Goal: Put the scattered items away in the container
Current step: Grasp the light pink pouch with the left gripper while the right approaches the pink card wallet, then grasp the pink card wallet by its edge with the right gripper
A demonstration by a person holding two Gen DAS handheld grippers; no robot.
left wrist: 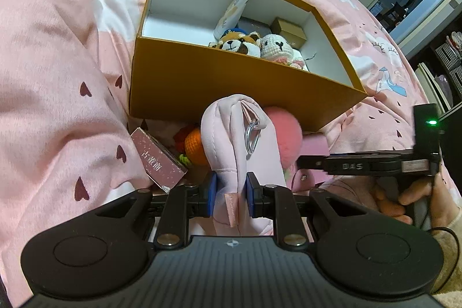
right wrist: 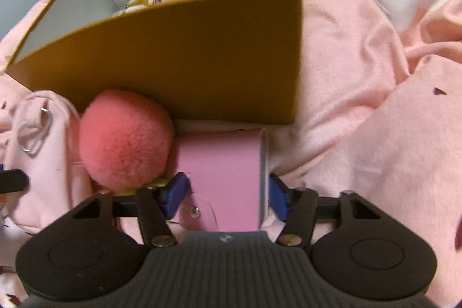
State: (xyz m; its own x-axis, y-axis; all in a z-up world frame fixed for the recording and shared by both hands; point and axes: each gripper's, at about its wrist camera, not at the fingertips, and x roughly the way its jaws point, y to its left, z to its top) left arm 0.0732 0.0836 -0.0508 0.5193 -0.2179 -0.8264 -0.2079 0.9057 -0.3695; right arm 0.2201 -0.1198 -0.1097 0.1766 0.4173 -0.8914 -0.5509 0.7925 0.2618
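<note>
Two grippers are working beside the mustard-yellow cardboard box (left wrist: 184,82) on our pink bedspread (left wrist: 57,62).
We are clenching the left gripper (left wrist: 231,197) on a pale pink fabric pouch (left wrist: 228,134); our right gripper (right wrist: 226,197) is straddling a pink leather case (right wrist: 219,163), contact unclear, beside a fluffy pink pompom (right wrist: 127,137).

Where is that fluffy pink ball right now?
The fluffy pink pom-pom lies on the bedspread against the orange box's front wall, between the pale pink pouch and the pink case.

Right tongs (right wrist: 226,197) straddle pink case (right wrist: 219,163); fluffy pink ball (right wrist: 125,139) beside, touching orange box (right wrist: 179,54).
</note>
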